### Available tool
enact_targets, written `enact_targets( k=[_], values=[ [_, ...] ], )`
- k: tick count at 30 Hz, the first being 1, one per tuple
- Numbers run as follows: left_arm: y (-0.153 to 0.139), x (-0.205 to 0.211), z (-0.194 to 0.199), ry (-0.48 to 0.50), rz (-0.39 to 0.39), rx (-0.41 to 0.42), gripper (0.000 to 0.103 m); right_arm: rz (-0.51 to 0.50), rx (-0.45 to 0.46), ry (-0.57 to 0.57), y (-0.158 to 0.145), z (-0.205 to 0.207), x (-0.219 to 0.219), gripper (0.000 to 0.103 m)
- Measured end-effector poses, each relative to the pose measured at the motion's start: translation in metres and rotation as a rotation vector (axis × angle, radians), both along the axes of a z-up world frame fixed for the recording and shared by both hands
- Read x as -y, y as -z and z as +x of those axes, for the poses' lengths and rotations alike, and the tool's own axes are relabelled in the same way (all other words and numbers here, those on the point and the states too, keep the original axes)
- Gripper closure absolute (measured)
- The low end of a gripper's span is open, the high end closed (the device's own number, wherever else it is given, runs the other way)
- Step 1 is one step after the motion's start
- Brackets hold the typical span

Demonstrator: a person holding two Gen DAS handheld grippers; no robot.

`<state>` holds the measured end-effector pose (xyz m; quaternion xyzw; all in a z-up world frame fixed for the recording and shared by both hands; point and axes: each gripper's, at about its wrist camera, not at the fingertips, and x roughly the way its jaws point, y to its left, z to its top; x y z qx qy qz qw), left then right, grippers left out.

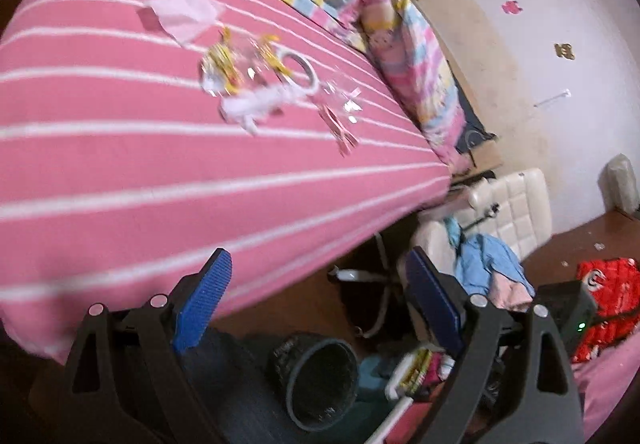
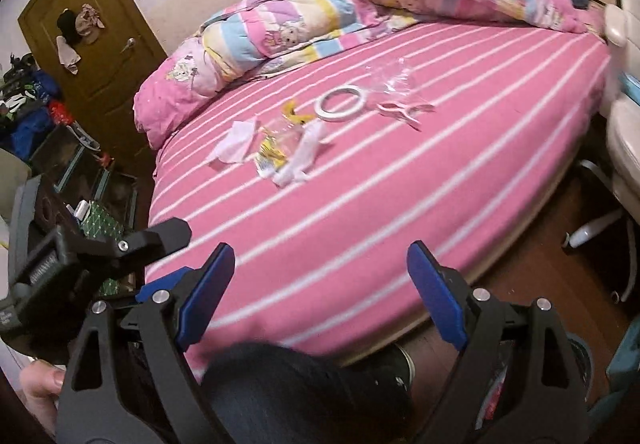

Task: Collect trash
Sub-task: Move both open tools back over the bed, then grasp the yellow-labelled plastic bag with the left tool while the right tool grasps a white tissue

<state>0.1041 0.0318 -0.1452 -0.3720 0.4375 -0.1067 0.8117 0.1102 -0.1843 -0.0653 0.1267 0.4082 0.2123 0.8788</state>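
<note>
A small heap of trash lies in the middle of the pink striped bed (image 1: 120, 180): a pale tissue (image 1: 180, 18), yellow wrappers (image 1: 224, 64), crumpled white paper (image 1: 256, 104) and clear plastic film (image 1: 340, 100). A white tape roll (image 1: 298, 70) and a pink clip (image 1: 340, 132) lie among them. The right wrist view shows the same tissue (image 2: 236, 144), wrappers (image 2: 272, 154), white paper (image 2: 304, 156), tape roll (image 2: 340, 104), film (image 2: 390, 80) and clip (image 2: 404, 112). My left gripper (image 1: 320, 300) is open and holds nothing, short of the bed's near edge. My right gripper (image 2: 320, 292) is also open and holds nothing, well short of the heap.
A black bin (image 1: 316, 380) stands on the floor below the left gripper, beside the bed. A bunched quilt (image 2: 360, 4) lies along the bed's far side. A cream chair (image 1: 512, 212) with clothes stands at the bed's end. A dark-trousered leg (image 2: 300, 384) is below the right gripper.
</note>
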Motion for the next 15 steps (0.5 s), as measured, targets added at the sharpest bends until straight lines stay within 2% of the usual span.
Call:
enact_targets(
  k=[9,15],
  values=[
    [0.022,-0.047,0.064,-0.069,0.032,-0.062,0.017,0.050,-0.099,-0.024,0.017,0.081,-0.044,0.016],
    [0.051,-0.072,0.118,-0.111,0.013,-0.120,0.017,0.089,-0.171,0.001,0.040,0.130,-0.066,0.016]
  ],
)
